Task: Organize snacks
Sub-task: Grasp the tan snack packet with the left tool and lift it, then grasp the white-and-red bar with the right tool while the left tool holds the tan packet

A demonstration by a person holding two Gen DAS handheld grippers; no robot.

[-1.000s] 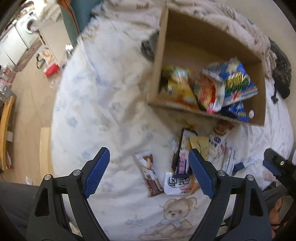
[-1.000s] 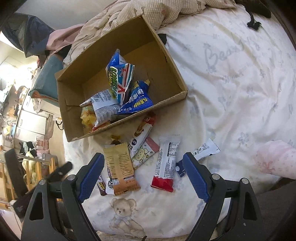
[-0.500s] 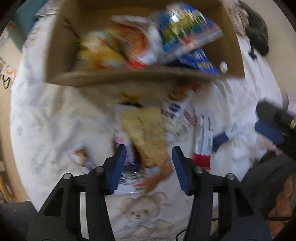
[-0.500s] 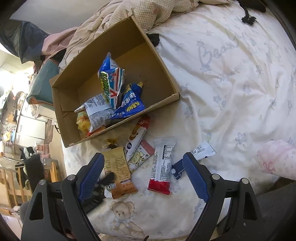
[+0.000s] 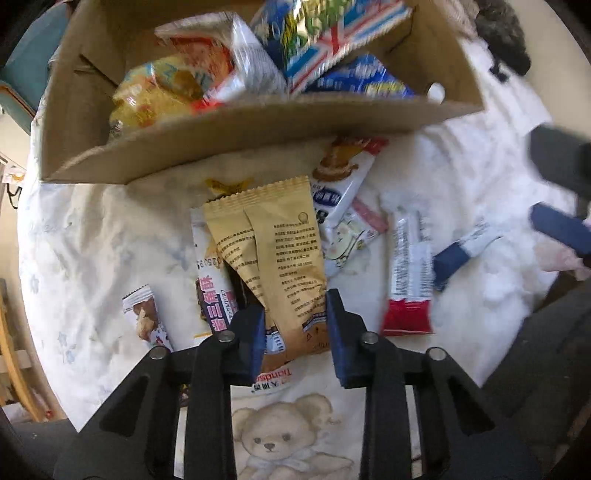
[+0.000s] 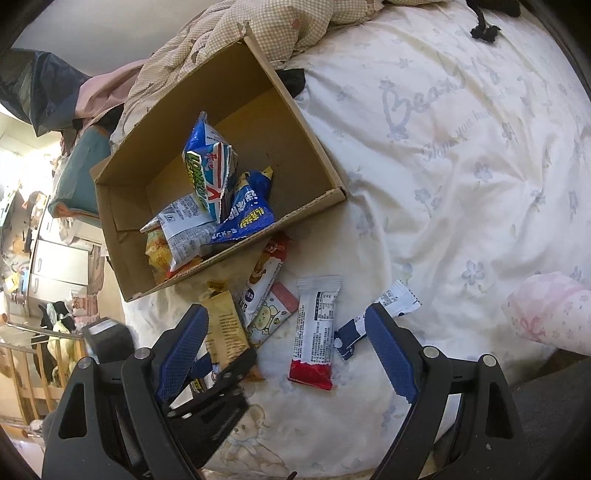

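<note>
A cardboard box point(image 5: 236, 136) point(image 6: 321, 155) lies on the bed and holds several chip bags point(image 6: 207, 173). Loose snack packets lie in front of it. My left gripper point(image 5: 295, 325) has its jaws on both sides of the lower end of a tan packet point(image 5: 277, 254), which also shows in the right wrist view point(image 6: 225, 332); its fingers point(image 5: 341, 332) touch the packet's edges. My right gripper point(image 6: 284, 350) is open and empty above a red-ended bar point(image 6: 314, 332) and a blue-ended bar point(image 6: 369, 321).
A white bedsheet with a bear print point(image 5: 280, 435) covers the bed. A checked quilt point(image 6: 258, 26) is bunched behind the box. A small brown bar point(image 5: 146, 317) lies at the left. More packets point(image 5: 343, 206) lie under the box's near wall. Furniture stands past the bed's left edge.
My left gripper has moved right and down over the snack pile and its jaws have closed onto the tan packet. My right gripper has stayed open and nearly still.
</note>
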